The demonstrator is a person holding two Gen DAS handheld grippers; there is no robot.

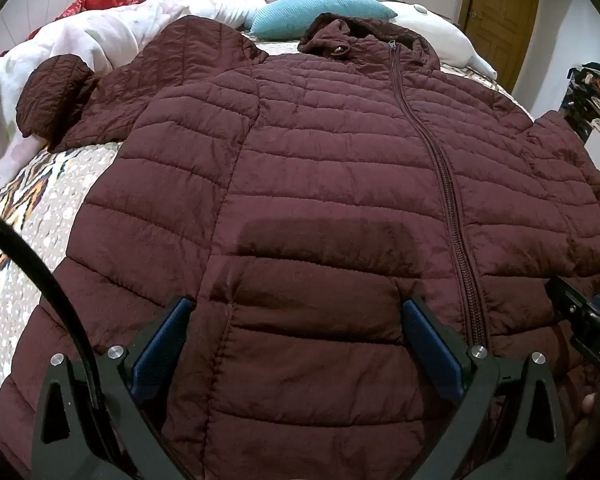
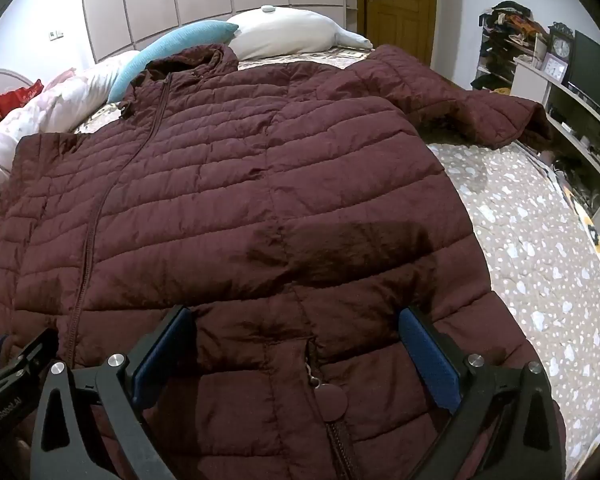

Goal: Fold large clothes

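Note:
A maroon quilted hooded jacket (image 1: pixel 320 168) lies flat, front up and zipped, on the bed; it also fills the right wrist view (image 2: pixel 228 184). Its left sleeve (image 1: pixel 84 96) spreads out to the left, and its right sleeve (image 2: pixel 452 96) spreads out to the right. My left gripper (image 1: pixel 296 320) is open, hovering just above the jacket's lower left front. My right gripper (image 2: pixel 296 324) is open above the lower right front, near a pocket zip pull (image 2: pixel 332 396). Each gripper's body shows at the edge of the other's view.
The bedspread (image 2: pixel 532 240) is patterned grey with white spots. A white duvet (image 1: pixel 60 56) is bunched at the left. A teal pillow (image 1: pixel 320 12) and a white pillow (image 2: pixel 292 32) lie beyond the hood. Shelves (image 2: pixel 572 100) stand right of the bed.

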